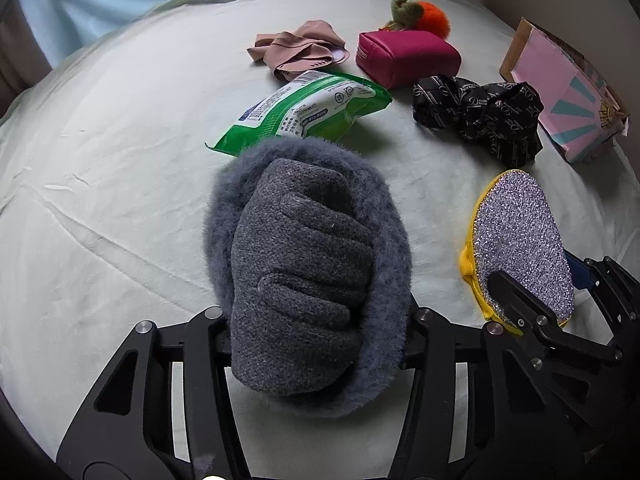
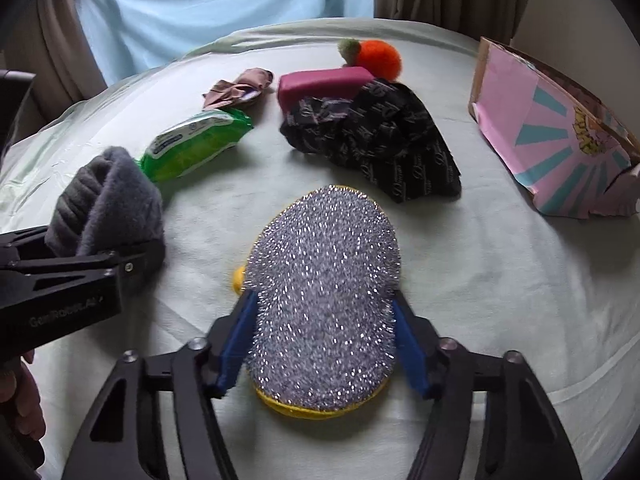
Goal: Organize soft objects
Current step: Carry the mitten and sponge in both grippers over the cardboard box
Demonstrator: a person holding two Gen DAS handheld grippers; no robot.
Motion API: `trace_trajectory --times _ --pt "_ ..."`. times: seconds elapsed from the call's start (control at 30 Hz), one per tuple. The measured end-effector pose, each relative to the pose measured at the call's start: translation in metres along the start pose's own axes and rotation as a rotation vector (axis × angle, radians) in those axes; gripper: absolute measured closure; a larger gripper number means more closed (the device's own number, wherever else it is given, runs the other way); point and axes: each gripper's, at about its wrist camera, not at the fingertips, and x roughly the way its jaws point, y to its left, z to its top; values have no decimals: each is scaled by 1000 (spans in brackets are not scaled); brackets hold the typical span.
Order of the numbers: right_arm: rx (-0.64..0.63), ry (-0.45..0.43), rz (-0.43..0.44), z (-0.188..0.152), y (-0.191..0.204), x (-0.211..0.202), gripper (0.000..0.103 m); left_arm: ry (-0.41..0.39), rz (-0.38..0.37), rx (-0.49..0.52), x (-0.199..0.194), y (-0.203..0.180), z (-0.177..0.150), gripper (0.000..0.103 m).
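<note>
My left gripper (image 1: 312,320) is shut on a grey fuzzy glove (image 1: 304,272), held above the pale green bed sheet (image 1: 120,200); the glove hides the fingertips. It also shows at the left of the right wrist view (image 2: 108,208). My right gripper (image 2: 324,336) is shut on a silver glittery scrub sponge with a yellow back (image 2: 324,292), its blue pads (image 2: 236,344) pressing both sides. The sponge also shows in the left wrist view (image 1: 520,248). A green wipes pack (image 1: 304,112), pink cloth (image 1: 300,48), magenta pouch (image 1: 404,56), orange plush (image 1: 428,16) and black printed fabric (image 1: 480,116) lie ahead.
A pink cardboard box with teal rays (image 2: 552,140) stands at the right edge of the bed. Light blue and brown curtains (image 2: 224,4) hang behind the bed. A hand (image 2: 20,396) holds the left gripper at lower left.
</note>
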Motion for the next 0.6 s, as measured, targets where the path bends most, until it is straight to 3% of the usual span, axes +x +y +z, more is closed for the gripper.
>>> trace_trajectory --times 0.13,0.6 --pt "14 5 34 7 2 -8 61 -11 -1 -18 -10 -1 2 59" --pt "-26 -57 97 55 -19 -79 63 -83 43 -50 -96 -35 36 59"
